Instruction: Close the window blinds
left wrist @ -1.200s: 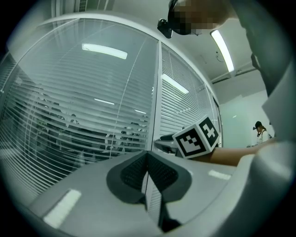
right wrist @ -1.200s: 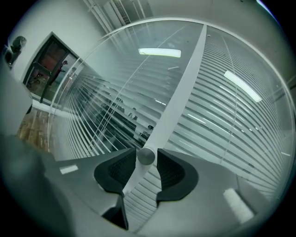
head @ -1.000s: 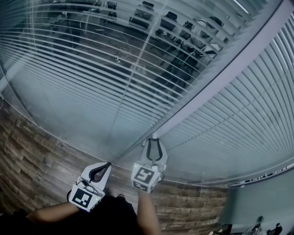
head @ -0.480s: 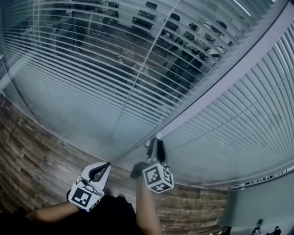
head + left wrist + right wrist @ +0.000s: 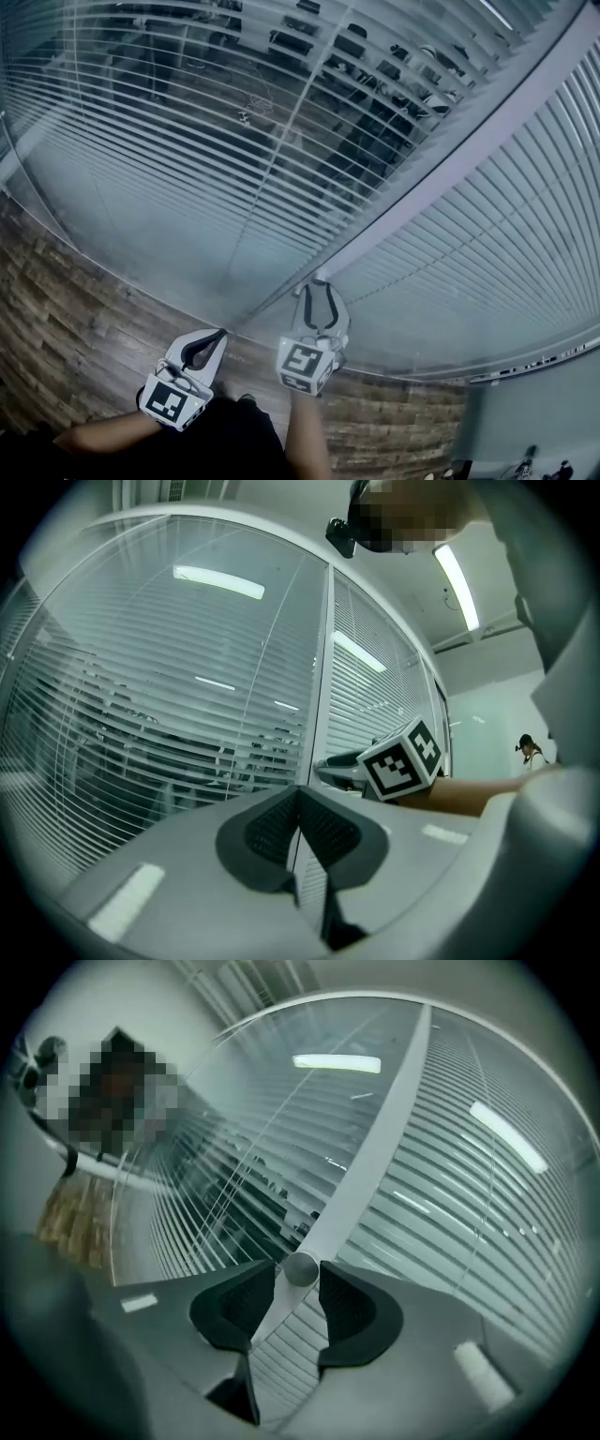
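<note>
A small round silver knob (image 5: pixel 301 1269) sits on the grey post (image 5: pixel 450 159) between two glass panes with blinds inside. My right gripper (image 5: pixel 298 1283) points at it, with the knob between the fingertips. Its jaws have just been opening, and a thin gap shows beside the left pad (image 5: pixel 246 1305). In the head view the right gripper (image 5: pixel 319 283) reaches up to the post's lower end. The left pane's slats (image 5: pixel 187 141) stand open, so a room shows through them. The right pane's slats (image 5: pixel 487 253) look nearly flat. My left gripper (image 5: pixel 217 336) hangs lower left, shut on nothing, pads (image 5: pixel 272 827) meeting.
A wood-patterned floor (image 5: pixel 66 309) runs along the foot of the glass wall. Desks and chairs (image 5: pixel 375 66) show dimly behind the left pane. My right gripper's marker cube (image 5: pixel 401 758) shows in the left gripper view. A person stands far off (image 5: pixel 530 749).
The right gripper rolled so its cube swung right half a second ago, and it has rolled back since. Its jaws now stand wider around the knob. The left gripper has not moved.
</note>
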